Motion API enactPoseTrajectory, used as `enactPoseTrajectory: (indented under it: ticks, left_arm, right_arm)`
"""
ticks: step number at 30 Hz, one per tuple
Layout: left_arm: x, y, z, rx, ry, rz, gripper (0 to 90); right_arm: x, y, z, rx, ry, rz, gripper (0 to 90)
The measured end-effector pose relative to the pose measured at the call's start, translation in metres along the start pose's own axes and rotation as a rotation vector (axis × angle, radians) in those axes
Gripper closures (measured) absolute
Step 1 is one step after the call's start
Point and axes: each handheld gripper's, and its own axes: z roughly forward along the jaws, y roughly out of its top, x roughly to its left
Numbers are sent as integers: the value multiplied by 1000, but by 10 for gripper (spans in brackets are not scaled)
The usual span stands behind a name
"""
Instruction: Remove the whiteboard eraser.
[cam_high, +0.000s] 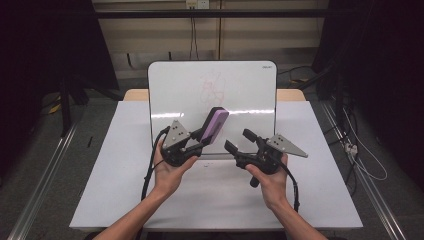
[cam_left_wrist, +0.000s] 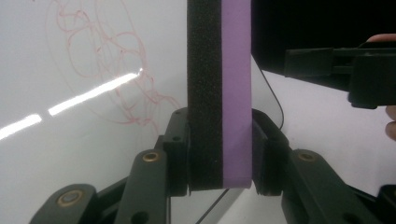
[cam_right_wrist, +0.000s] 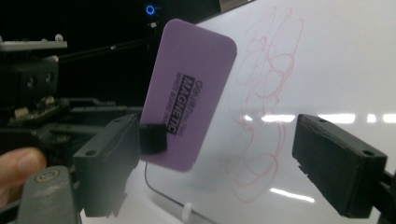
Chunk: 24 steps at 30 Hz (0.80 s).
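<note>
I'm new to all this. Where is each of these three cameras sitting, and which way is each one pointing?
High view: fixed above the person's side, looking forward and down at the table and whiteboard; both forearms, hands and tongs show.
Left gripper view: rides on the left tongs, looking along its jaws, shut on the purple eraser.
Right gripper view: rides on the right tongs, jaws open, facing the board; a fingertip shows at its left edge.
Shared: every view shows the eraser and the red scribble.
</note>
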Motion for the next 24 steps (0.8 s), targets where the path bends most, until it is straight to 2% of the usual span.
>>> enactPoseTrajectory:
  ticks: [4,6,8,10,12,19,24]
  left_arm:
    - [-6,-5,2,3,-9,-1,640]
    - [-7,-6,4,6,-16,-17,640]
    - [-6,-8,6,5,-22,-43,640]
    - [-7,-7,7,4,-15,-49,640]
    - [-7,-7,8,3,-12,-43,640]
    - [-10,-8,8,8,-21,-29,640]
    - [-13,-10,11,17,-27,-22,639]
  right_arm:
    - [2,-1,6,-22,4,21,179]
    - [3,-3,9,-25,5,29,199]
    - [3,-2,11,-42,9,58,231]
    - [3,-1,13,-66,8,91,238]
    - [3,-2,16,-63,12,110,242]
    - [4,-7,22,-47,7,121,267]
    - [2,-11,24,-43,12,177,323]
